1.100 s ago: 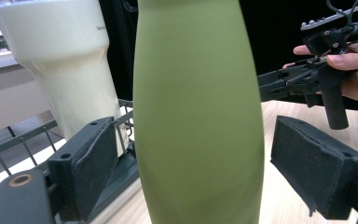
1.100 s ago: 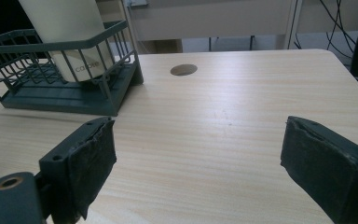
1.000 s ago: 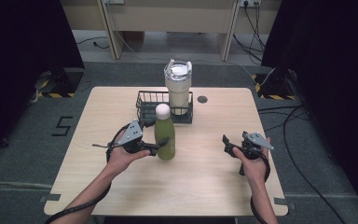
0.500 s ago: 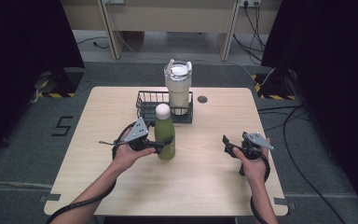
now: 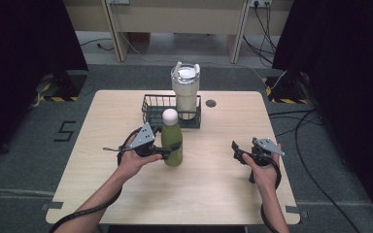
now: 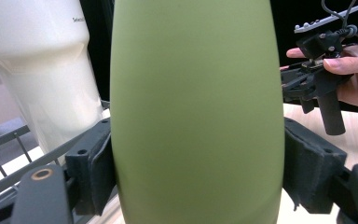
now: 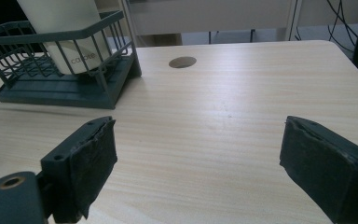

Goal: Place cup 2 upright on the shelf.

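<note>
A green bottle (image 5: pixel 172 143) with a white cap stands upright at the middle of the wooden table (image 5: pixel 209 194). My left gripper (image 5: pixel 167 154) comes at it from the left. Its jaws have just closed, and the pads press on both sides of the bottle's body (image 6: pixel 196 112). My right gripper (image 5: pixel 236 148) is held low at the table's right, apart from the bottle. In the right gripper view its jaws (image 7: pixel 209 163) stand apart with nothing between them, though they have just closed a little.
A dark wire basket (image 5: pixel 150 109) sits behind the bottle, with a tall cream tumbler (image 5: pixel 185 94) standing in its right end. A round hole (image 5: pixel 211 103) marks the tabletop to the basket's right. Cables lie on the floor around the table.
My left gripper's jaws have closed onto the green bottle, which stays where it stood. The right hand has not moved.
</note>
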`<state>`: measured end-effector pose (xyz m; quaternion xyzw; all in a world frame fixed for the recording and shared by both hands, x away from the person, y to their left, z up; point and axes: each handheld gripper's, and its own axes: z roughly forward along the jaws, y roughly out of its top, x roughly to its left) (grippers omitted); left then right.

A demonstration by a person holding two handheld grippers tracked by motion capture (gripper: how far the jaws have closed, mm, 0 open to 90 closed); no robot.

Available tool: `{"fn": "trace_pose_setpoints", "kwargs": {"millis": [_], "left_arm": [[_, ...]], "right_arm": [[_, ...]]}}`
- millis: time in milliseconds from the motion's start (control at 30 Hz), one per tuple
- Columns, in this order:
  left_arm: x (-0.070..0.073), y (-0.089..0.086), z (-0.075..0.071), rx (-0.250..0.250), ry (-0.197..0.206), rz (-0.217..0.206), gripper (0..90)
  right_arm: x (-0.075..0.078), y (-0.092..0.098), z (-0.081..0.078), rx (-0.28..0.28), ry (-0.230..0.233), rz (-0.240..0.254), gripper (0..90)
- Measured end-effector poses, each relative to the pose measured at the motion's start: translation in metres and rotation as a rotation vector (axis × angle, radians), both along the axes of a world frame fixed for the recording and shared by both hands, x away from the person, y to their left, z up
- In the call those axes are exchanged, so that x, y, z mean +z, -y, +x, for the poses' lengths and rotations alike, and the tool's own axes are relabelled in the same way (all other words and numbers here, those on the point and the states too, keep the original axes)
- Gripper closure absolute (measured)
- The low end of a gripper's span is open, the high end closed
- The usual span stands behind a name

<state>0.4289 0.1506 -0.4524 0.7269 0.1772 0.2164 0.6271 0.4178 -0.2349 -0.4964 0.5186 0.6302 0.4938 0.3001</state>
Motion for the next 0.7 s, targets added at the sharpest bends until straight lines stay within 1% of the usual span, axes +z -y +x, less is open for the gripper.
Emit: {"fn": "trace_pose_setpoints", "kwargs": {"millis": [100, 200, 267, 367, 500, 700], "left_arm": [[0.001, 0.0, -0.002, -0.001, 0.007, 0.014, 21.7], [0.001, -0.001, -0.003, 0.009, 0.012, 0.012, 21.7], [0.001, -0.003, -0.003, 0.016, 0.008, 0.008, 21.7], [0.002, -0.006, -0.003, 0.027, 0.012, 0.013, 21.7], [0.006, -0.009, -0.004, 0.037, 0.016, 0.004, 21.8], [0.013, -0.013, -0.006, 0.052, 0.034, -0.001, 21.8]], "right_arm": [[0.0, 0.0, 0.0, 0.001, 0.002, -0.005, 11.1], [0.0, 0.0, 0.0, 0.001, 0.001, -0.002, 11.3], [0.0, 0.001, 0.0, 0.001, 0.002, -0.002, 11.4], [0.001, 0.001, 0.0, -0.004, 0.001, 0.0, 11.6], [0.002, 0.003, -0.001, -0.006, 0.006, 0.0, 11.8], [0.001, 0.002, -0.001, -0.005, 0.005, 0.001, 12.0]]}}
